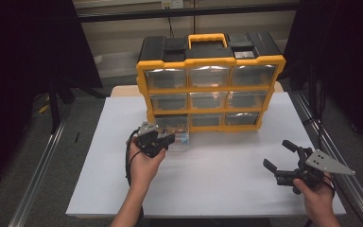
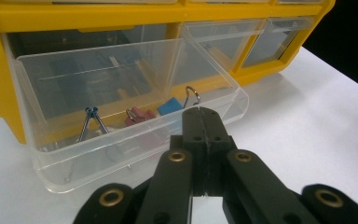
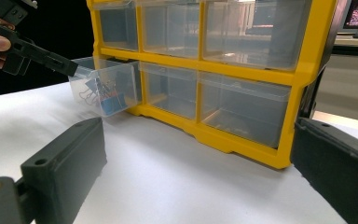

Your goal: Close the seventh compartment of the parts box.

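Observation:
A yellow organiser (image 1: pixel 210 60) with several clear drawers stands at the back of the white table. Its bottom-left drawer (image 1: pixel 182 139) is pulled out. Binder clips lie inside it, among them a blue one (image 2: pixel 170 106), a pink one (image 2: pixel 137 116) and a dark blue one (image 2: pixel 92 115). My left gripper (image 1: pixel 171 138) is shut on the drawer's front lip (image 2: pixel 223 100), jaws pressed together at the rim (image 2: pixel 200 113). From the right gripper view, the left gripper (image 3: pixel 72 70) meets the top edge of the drawer (image 3: pixel 116 84). My right gripper (image 1: pixel 277 154) hovers open and empty at the front right, its jaws (image 3: pixel 200 168) wide apart and facing the organiser (image 3: pixel 242 70).
The white tabletop (image 1: pixel 217 179) has bare room between the two hands and in front of the organiser. Metal rails (image 1: pixel 38 179) run along both sides of the table. Dark curtains hang at left and right. The other drawers are closed.

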Available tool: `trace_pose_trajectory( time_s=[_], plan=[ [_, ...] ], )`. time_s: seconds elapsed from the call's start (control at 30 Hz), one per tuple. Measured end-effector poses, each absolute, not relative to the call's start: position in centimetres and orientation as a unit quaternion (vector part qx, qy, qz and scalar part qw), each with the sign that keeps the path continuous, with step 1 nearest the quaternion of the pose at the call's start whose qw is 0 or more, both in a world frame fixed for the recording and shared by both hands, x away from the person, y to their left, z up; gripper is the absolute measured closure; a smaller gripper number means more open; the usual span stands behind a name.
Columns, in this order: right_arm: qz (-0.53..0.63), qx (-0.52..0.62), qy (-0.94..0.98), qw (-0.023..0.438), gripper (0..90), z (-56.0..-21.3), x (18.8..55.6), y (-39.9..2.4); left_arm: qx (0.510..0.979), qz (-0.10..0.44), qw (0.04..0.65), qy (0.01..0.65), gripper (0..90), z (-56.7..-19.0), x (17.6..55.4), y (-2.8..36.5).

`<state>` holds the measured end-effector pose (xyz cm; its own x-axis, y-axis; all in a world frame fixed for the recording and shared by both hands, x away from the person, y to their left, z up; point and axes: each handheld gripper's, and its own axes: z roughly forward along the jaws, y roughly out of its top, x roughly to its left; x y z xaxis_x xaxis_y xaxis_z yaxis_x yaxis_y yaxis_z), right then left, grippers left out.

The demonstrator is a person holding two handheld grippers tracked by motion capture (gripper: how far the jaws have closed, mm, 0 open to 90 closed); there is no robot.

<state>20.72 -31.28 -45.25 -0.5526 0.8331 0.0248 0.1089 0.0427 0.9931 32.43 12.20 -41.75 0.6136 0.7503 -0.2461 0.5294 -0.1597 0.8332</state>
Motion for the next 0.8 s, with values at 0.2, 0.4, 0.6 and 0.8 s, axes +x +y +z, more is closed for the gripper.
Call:
trace_pose_trajectory(
  time_s=[0.2, 0.4, 0.6, 0.8],
  plan=[
    [0.59, 0.358, 0.656, 0.306, 2.8, -45.26, 20.7, -31.19, 0.751, 0.114, 0.489, 0.429, 90.0, -41.75, 32.51, 12.15],
    [0.588, 0.362, 0.655, 0.308, 2.8, -45.28, 20.66, -31.39, 0.75, 0.119, 0.487, 0.431, 90.0, -41.75, 32.63, 12.08],
    [0.589, 0.36, 0.655, 0.308, 2.8, -45.29, 20.69, -31.33, 0.747, 0.123, 0.488, 0.434, 90.0, -41.78, 32.74, 11.98],
    [0.589, 0.362, 0.654, 0.308, 2.9, -45.26, 20.65, -31.36, 0.733, 0.121, 0.502, 0.443, 90.0, -41.84, 33.0, 11.52]
  ],
)
